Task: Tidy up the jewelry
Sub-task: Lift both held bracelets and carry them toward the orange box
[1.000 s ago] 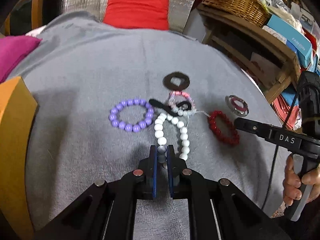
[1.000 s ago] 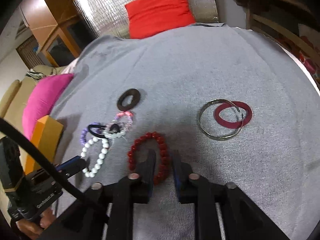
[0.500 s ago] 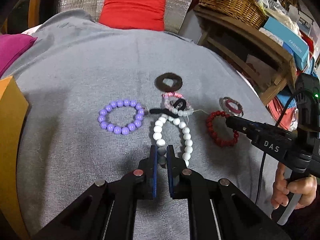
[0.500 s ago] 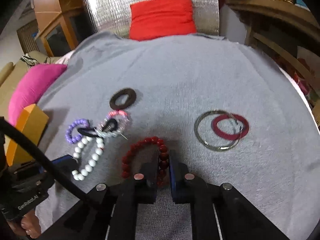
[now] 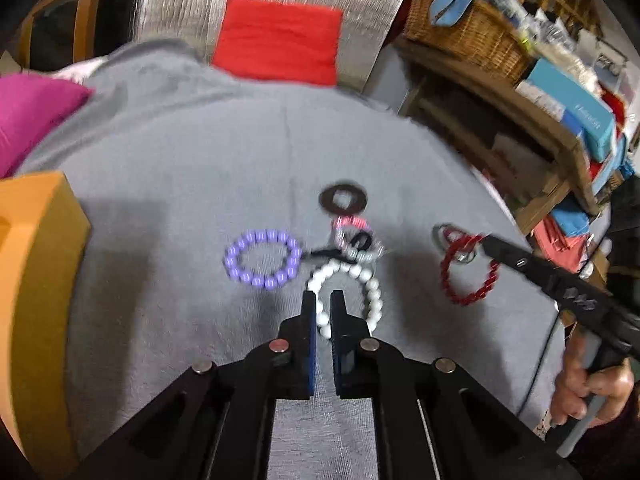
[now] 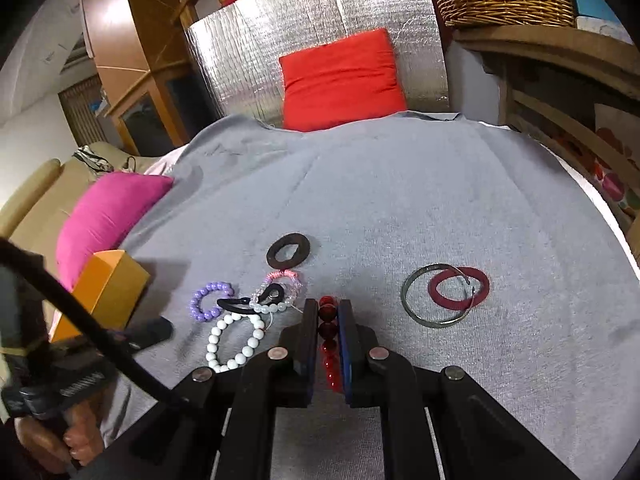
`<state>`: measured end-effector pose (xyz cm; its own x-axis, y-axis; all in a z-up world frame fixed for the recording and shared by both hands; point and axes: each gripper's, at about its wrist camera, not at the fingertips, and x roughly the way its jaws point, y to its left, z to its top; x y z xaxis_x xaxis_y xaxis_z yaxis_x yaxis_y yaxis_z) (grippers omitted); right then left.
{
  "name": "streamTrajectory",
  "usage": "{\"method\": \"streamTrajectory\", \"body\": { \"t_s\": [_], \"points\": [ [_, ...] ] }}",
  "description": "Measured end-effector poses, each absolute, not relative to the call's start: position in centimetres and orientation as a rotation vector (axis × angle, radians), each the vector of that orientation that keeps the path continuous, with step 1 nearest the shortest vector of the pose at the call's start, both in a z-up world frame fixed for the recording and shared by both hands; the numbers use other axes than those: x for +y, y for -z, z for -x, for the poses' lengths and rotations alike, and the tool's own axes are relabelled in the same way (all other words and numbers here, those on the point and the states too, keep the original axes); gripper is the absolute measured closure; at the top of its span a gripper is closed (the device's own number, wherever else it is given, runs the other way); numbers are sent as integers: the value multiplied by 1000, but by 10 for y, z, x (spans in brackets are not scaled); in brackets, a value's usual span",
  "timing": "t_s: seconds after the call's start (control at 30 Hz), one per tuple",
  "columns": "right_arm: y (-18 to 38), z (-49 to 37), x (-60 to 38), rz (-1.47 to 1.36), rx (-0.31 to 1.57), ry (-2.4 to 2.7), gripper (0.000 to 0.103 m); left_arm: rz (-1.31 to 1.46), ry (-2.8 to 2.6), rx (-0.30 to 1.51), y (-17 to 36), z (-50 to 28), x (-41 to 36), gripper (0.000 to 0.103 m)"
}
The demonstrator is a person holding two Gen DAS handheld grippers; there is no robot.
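In the left wrist view my left gripper (image 5: 323, 300) is shut on a bead of the white bead bracelet (image 5: 374, 292), which lies on the grey cloth (image 5: 180, 160). Left of it rests a purple bead bracelet (image 5: 260, 236). The right gripper (image 6: 327, 306) is shut on the red bead bracelet (image 6: 328, 328). That red bracelet (image 5: 448, 276) hangs from the right gripper's tip (image 5: 486, 240), off the cloth. A pink and clear bead bracelet (image 6: 294, 280) and a black hair clip (image 6: 236, 305) lie tangled at the white bracelet's far end.
A dark brown ring (image 6: 273, 258) lies beyond the tangle. A metal hoop (image 6: 408, 300) overlaps a maroon ring (image 6: 480, 292) at the right. An orange box (image 6: 108, 284) and a pink cushion (image 6: 104, 212) stand left, a wooden shelf (image 5: 500, 92) right.
The right gripper's jaws closed on the red bracelet and lifted it off the cloth. The left gripper kept its hold on the white bracelet and barely moved.
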<state>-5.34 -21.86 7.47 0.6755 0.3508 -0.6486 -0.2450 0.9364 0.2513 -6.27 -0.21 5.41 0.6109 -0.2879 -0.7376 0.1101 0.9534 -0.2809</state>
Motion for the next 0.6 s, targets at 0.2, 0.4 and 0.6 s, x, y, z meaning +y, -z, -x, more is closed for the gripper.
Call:
{"method": "streamTrajectory", "body": {
  "t_s": [0.2,0.4,0.6],
  "points": [
    [-69,53,-220,-149,779,-333,93,216,201,964,-28,37,-15,69],
    [-66,54,-223,-142,789,-331,93,186,176,936,-20,31,-23,94],
    [-72,55,-227,-149,770,-331,93,197,153,864,-42,43,-18,94]
  ]
}}
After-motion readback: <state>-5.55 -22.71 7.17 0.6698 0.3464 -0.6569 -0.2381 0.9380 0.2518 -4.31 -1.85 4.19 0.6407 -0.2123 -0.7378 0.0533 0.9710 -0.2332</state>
